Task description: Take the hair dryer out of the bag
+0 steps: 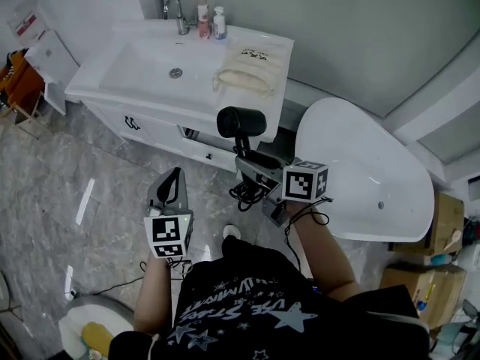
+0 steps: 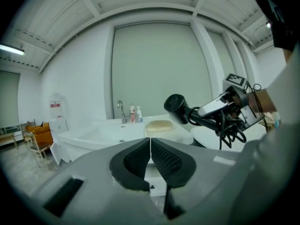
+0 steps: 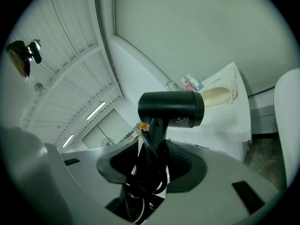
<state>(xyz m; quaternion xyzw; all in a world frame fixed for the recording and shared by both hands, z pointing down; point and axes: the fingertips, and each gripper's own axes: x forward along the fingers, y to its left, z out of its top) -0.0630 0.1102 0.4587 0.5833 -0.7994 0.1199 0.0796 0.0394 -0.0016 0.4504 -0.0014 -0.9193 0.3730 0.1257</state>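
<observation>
- Grey marble floor (image 1: 90, 171) fills a bathroom, with a white bathtub (image 1: 360, 178) on the right and a white vanity desk (image 1: 150, 100) along the far wall.
- On the desk's right end, beside the basin, lies the cream drawstring bag (image 1: 247, 70), flat and slack; it looks emptied.
- Clear of the bag and already out of it, the black hair dryer (image 1: 241, 122) hangs in the air just off the desk's front right corner, barrel up and pointing left.
- Its handle sits between the right tongs (image 3: 152, 153), whose pads press on it partway closed, with the coiled cord (image 1: 244, 193) bunched in the same grip.
- I judge the dryer a stiff, smooth plastic shell, fairly light but top-heavy at the barrel. The handle just under the barrel is the steadiest hold. The loose cord is the floppy part and could snag or slide.
- Down by the person's waist, the left tongs (image 2: 150, 146) are pressed fully together with nothing between them.
- Small bottles (image 1: 211, 22) and a faucet (image 1: 176, 12) stand at the desk's back edge.
</observation>
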